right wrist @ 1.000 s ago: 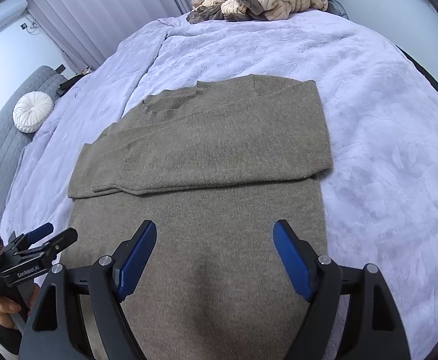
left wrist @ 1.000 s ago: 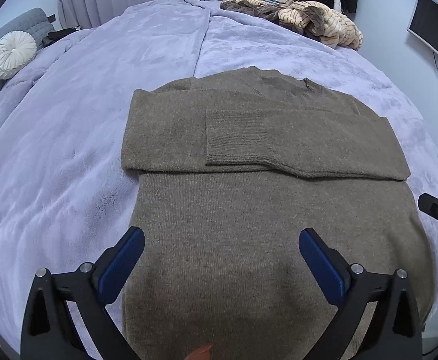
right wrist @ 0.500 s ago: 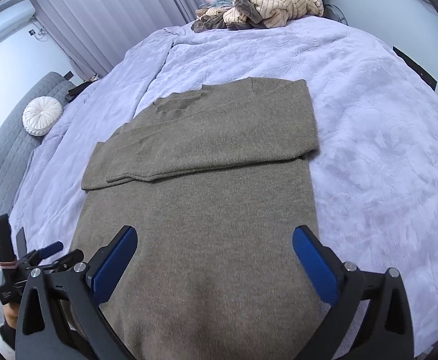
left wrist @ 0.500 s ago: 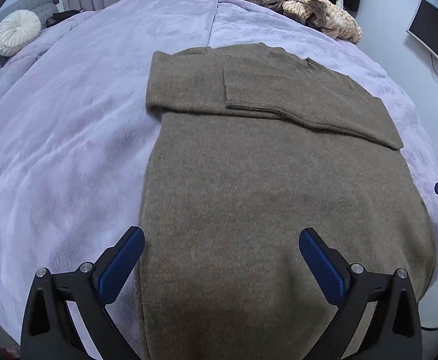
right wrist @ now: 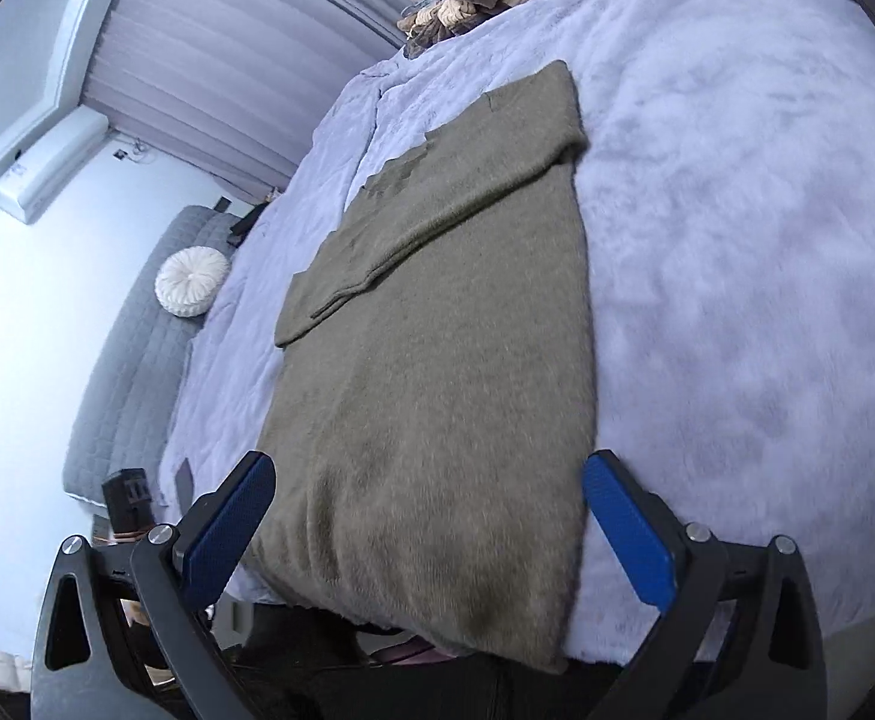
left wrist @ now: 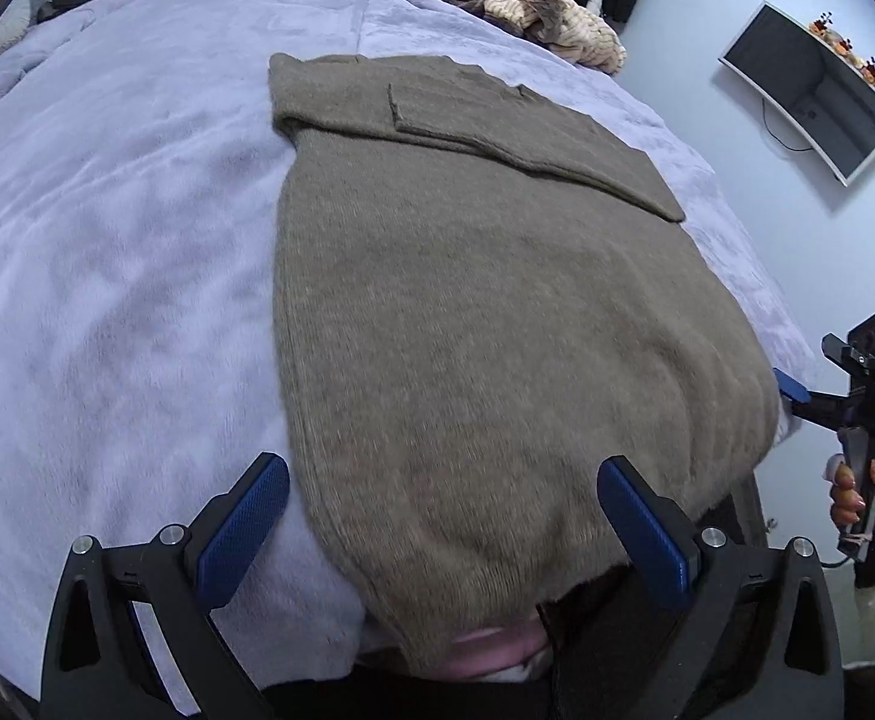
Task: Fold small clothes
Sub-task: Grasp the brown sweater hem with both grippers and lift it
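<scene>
Left wrist view: an olive-brown sweater (left wrist: pixel 485 312), sleeves folded across, is spread on the bed (left wrist: pixel 113 252). Both hand-held grippers (left wrist: pixel 443 528) (right wrist: pixel 425 516) are held wide open, empty; the hem corners should be pinched evenly.

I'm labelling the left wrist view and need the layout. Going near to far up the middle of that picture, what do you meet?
Open left gripper → sweater hem hanging over the bed edge → sweater body → folded sleeves → lilac blanket → pile of clothes.
</scene>
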`<state>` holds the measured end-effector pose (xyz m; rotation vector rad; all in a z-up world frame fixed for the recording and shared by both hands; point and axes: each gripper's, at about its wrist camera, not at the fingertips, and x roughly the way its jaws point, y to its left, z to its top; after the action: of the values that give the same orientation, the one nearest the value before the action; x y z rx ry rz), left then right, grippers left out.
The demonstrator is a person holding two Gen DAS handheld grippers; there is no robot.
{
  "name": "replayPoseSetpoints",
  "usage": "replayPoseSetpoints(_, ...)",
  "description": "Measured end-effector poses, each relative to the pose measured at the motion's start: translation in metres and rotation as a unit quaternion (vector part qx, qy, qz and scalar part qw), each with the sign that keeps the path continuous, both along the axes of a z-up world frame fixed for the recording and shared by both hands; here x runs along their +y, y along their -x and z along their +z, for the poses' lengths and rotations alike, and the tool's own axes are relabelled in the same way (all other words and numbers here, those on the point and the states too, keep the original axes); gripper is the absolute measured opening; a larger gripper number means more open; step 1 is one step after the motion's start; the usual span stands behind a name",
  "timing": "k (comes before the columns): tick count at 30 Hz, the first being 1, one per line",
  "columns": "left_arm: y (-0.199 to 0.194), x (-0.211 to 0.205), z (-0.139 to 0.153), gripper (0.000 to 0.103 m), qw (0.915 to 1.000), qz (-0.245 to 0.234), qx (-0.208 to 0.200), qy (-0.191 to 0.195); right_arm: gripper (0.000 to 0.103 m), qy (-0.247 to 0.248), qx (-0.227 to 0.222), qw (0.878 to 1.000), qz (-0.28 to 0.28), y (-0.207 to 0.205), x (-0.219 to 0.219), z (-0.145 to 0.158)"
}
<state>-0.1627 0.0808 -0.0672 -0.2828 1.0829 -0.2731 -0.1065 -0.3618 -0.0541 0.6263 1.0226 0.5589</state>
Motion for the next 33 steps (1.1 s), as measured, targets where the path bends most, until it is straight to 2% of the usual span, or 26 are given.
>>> replayPoseSetpoints(3,0.012,-0.003,-0.002,0.103,0.9993,-0.022,0.007,0.029,0.101,-0.072,0.014,0.997,0.025,0.02,-0.009,-0.019)
replayPoseSetpoints(4,0.013,-0.006,-0.002,0.103,0.9991,-0.026,0.008,0.032,0.101,-0.081,0.018,0.996,0.033,0.024,-0.009,-0.023)
replayPoseSetpoints(10,0.016,-0.019,-0.01,0.103,0.9959,-0.051,0.04,0.064,0.101,-0.119,0.024,0.991,0.051,0.034,0.002,-0.045)
replayPoseSetpoints(14,0.021,-0.034,-0.024,0.103,0.9945,-0.073,0.058,0.049,0.101,-0.138,0.031,0.986,0.085,0.039,0.015,-0.05)
replayPoseSetpoints(16,0.02,-0.036,-0.027,0.103,0.9942,-0.068,0.062,0.057,0.101,-0.143,0.035,0.984,0.103,0.041,0.023,-0.053)
replayPoseSetpoints(17,0.021,-0.037,-0.025,0.102,0.9944,-0.065,0.058,0.059,0.101,-0.146,0.039,0.983,0.108,0.042,0.027,-0.056)
replayPoseSetpoints(19,0.022,-0.036,-0.021,0.093,0.9953,-0.059,0.05,0.058,0.1,-0.15,0.045,0.981,0.112,0.045,0.034,-0.06)
replayPoseSetpoints(20,0.023,-0.034,-0.019,0.079,0.9957,-0.056,0.048,0.055,0.097,-0.152,0.048,0.981,0.113,0.048,0.035,-0.062)
replayPoseSetpoints(21,0.023,-0.032,-0.018,0.061,0.9959,-0.054,0.047,0.054,0.082,-0.154,0.053,0.981,0.11,0.049,0.037,-0.064)
replayPoseSetpoints(22,0.023,-0.03,-0.017,0.049,0.9957,-0.053,0.047,0.059,0.05,-0.156,0.06,0.98,0.105,0.05,0.038,-0.066)
replayPoseSetpoints(23,0.023,-0.027,-0.017,0.024,0.9952,-0.053,0.049,0.066,0.028,-0.157,0.07,0.98,0.1,0.051,0.038,-0.069)
replayPoseSetpoints(24,0.022,-0.025,-0.017,0.018,0.9949,-0.052,0.051,0.07,0.006,-0.16,0.078,0.979,0.096,0.051,0.038,-0.072)
replayPoseSetpoints(28,0.022,-0.015,-0.003,0.014,0.993,-0.048,0.025,0.105,0.006,-0.186,0.045,0.976,0.104,0.055,0.039,-0.057)
replayPoseSetpoints(33,0.008,0.006,0.039,0.014,0.9852,-0.024,-0.049,0.163,0.006,-0.261,-0.007,0.96,0.1,0.038,0.033,-0.016)
